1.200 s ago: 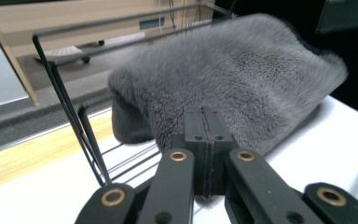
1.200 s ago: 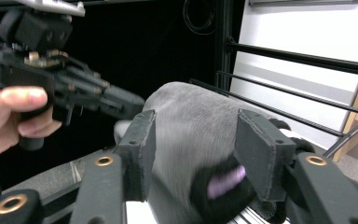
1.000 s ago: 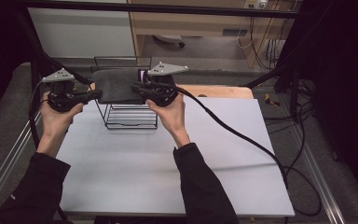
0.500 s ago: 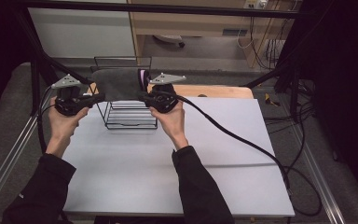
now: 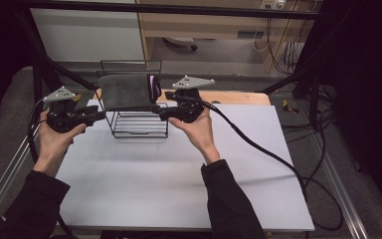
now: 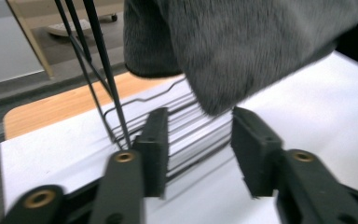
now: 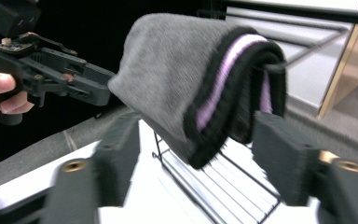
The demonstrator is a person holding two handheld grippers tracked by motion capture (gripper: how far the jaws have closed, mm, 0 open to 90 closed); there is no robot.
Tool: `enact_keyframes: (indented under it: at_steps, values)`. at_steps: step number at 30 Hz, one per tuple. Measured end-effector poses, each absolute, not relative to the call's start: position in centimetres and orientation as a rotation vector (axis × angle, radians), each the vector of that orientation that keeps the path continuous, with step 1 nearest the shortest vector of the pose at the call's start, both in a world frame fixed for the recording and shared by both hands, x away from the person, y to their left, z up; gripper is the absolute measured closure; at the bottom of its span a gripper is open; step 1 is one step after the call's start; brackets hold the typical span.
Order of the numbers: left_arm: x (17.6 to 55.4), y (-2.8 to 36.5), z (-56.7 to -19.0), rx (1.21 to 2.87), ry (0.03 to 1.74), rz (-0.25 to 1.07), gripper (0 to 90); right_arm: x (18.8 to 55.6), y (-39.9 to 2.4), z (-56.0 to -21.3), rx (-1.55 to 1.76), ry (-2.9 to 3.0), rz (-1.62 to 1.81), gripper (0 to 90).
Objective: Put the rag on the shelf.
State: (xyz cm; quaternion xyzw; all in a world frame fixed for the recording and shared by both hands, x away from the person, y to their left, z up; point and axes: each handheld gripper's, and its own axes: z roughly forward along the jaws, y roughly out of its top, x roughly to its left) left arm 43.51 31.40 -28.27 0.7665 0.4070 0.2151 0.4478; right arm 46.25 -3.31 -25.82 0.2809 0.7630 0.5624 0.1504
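From the high view we see the towel point(image 5: 128, 92) draped over the rack point(image 5: 138, 122) on the desk point(image 5: 179, 174), lying left-right between the left hand-held gripper point(image 5: 98, 114) and the nearer right hand-held gripper point(image 5: 163, 113). In the left gripper view our jaws stand spread, empty, just below the towel's grey end. The right gripper view adds the purple-striped hem point(image 7: 223, 70), hanging between spread jaws.

A white table point(image 5: 179, 189) is standing on grey floor point(image 5: 323, 149). Beyond the table a wooden cabinet point(image 5: 204, 22) and a white panel point(image 5: 87, 35) are lining the back. Cables point(image 5: 288, 50) are hanging right of the cabinet, where darkness is swallowing the room.
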Motion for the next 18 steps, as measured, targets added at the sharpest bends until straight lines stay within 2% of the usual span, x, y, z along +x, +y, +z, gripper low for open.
enact_keyframes:
  at_steps: [9, 14, 18]
  values:
    - [42.3, 30.8, -30.9, 1.930, 1.007, 0.454, 26.3, 45.2, -7.2, -26.5, 0.845, 2.243, 1.532, 11.2]
    - [41.6, 30.3, -32.7, 1.941, 0.989, 0.429, 15.3, 44.5, -9.6, -27.7, 0.906, 2.254, 1.479, 8.3]
    - [41.1, 29.7, -33.6, 1.964, 0.973, 0.426, 9.8, 43.9, -11.6, -29.0, 0.938, 2.259, 1.475, 6.0]
